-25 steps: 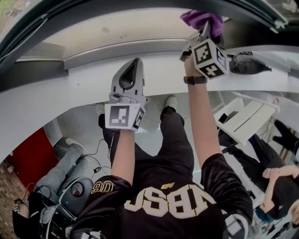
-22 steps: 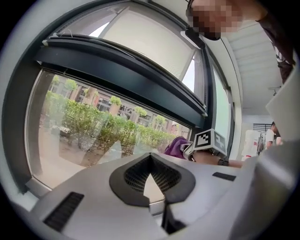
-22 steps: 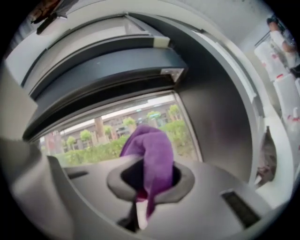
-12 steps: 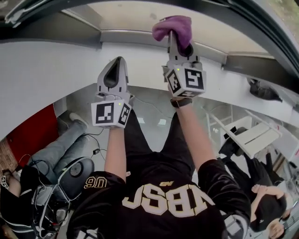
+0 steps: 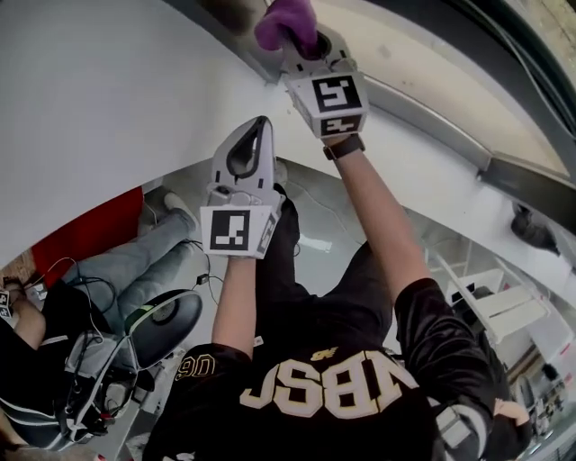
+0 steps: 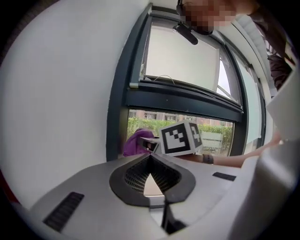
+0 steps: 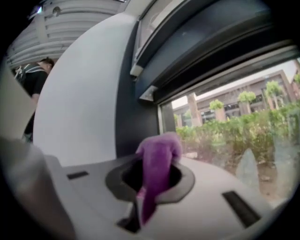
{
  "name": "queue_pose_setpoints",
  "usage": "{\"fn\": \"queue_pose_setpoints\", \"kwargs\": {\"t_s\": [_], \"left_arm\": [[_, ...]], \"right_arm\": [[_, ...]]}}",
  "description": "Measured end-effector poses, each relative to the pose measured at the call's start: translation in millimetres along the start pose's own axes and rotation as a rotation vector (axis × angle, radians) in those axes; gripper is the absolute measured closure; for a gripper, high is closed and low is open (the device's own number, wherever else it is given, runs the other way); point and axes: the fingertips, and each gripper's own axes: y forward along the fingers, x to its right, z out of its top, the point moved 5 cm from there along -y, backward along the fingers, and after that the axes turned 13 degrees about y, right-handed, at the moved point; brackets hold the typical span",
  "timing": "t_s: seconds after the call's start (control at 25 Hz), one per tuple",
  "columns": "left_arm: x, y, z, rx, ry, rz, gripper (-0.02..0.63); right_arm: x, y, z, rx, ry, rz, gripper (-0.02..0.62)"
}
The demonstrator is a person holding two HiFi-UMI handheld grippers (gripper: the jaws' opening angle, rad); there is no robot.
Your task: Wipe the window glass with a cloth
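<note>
My right gripper (image 5: 301, 45) is shut on a purple cloth (image 5: 286, 22) and holds it up at the lower left corner of the window glass (image 7: 243, 131), close to the dark frame (image 7: 140, 126). In the right gripper view the cloth (image 7: 157, 159) bulges out of the shut jaws. My left gripper (image 5: 259, 131) hangs lower and to the left, shut with nothing in it, pointing towards the white wall (image 5: 108, 99). From the left gripper view I see the cloth (image 6: 136, 140) and the right gripper's marker cube (image 6: 178, 137) in front of the glass (image 6: 211, 133).
White wall (image 6: 61, 93) flanks the window on the left. The dark sash bar (image 6: 187, 96) crosses above the lower pane. Below me sit a person's legs (image 5: 135, 270), cables and a round grey device (image 5: 166, 315). A white chair (image 5: 495, 306) stands to the right. Someone stands far behind (image 7: 37, 75).
My right gripper has carried the cloth leftwards along the glass to the left frame. The left gripper has swung left too, from facing the glass to facing the wall and frame.
</note>
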Motion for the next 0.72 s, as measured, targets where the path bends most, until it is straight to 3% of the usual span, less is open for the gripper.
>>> {"fn": "queue_pose_setpoints", "kwargs": {"t_s": [0.12,0.28,0.52,0.72], "left_arm": [[-8,2,0,0.013,-0.036,0.003,0.588],[9,12,-1,0.01,-0.041,-0.03,0.588],[98,39,2,0.029,-0.071,-0.126,0.588],[202,66,7,0.052,-0.108,-0.241,0.588]], "right_arm": [[-4,34,-4,-0.043,-0.081,0.034,0.558],[30,15,4,-0.02,-0.015,-0.038,0.558],[123,-98,-1,0.002,0.051,-0.203,0.558],[202,-210,23,0.05,0.013,-0.319,0.558]]}}
